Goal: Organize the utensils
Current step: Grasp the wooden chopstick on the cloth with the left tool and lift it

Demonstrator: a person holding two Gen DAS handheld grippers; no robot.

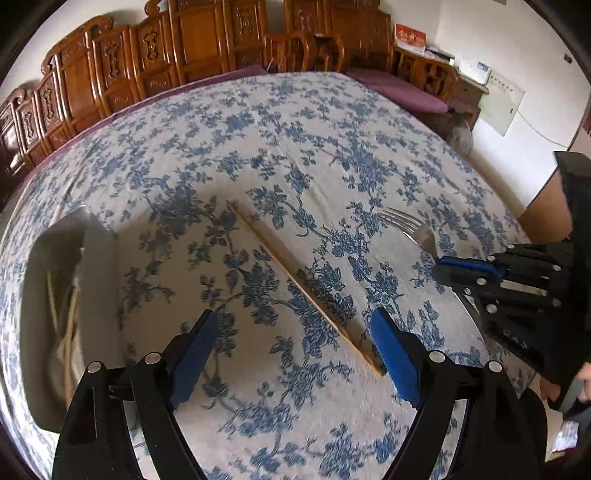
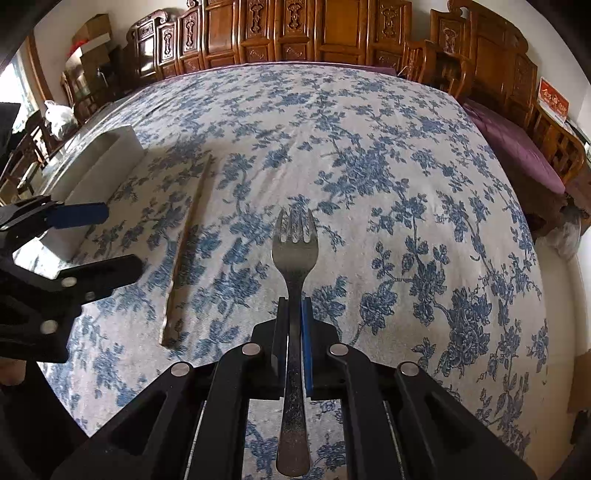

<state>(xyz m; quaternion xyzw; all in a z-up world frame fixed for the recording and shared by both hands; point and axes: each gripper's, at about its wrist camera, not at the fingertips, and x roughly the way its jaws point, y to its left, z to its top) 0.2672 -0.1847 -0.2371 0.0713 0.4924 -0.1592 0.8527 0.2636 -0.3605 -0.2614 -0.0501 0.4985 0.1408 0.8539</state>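
Right wrist view shows the right tongs (image 2: 294, 314) clamped on the fork (image 2: 293, 251), tines toward twelve o'clock, likely bound for the white tray (image 2: 110, 155) at ten, while the left tongs (image 1: 291, 354) stand apart above a chopstick (image 1: 306, 291) on the desk (image 1: 332, 147).

Bench (image 2: 332, 129) under blue floral cloth: wide flat stretch ahead and to the right, nothing standing on it.

Obstacles sit to the left. White tray (image 2: 110, 162) near the left edge, walls raised, wooden sticks lying inside in the left wrist view. Single chopstick (image 2: 188, 251) lies flat between tray and centre, running near to far; low, passable above it.

Right gripper (image 2: 294, 317) carries the fork (image 2: 293, 251), tines jutting forward past the fingers, lengthening its reach. Left gripper (image 1: 291, 354) hangs with fingers spread, chopstick's near end just inside its right finger (image 1: 395, 354). The two grippers are near each other, a narrow lane between them.

Carved wooden furniture (image 2: 295, 33) walls off the far side.
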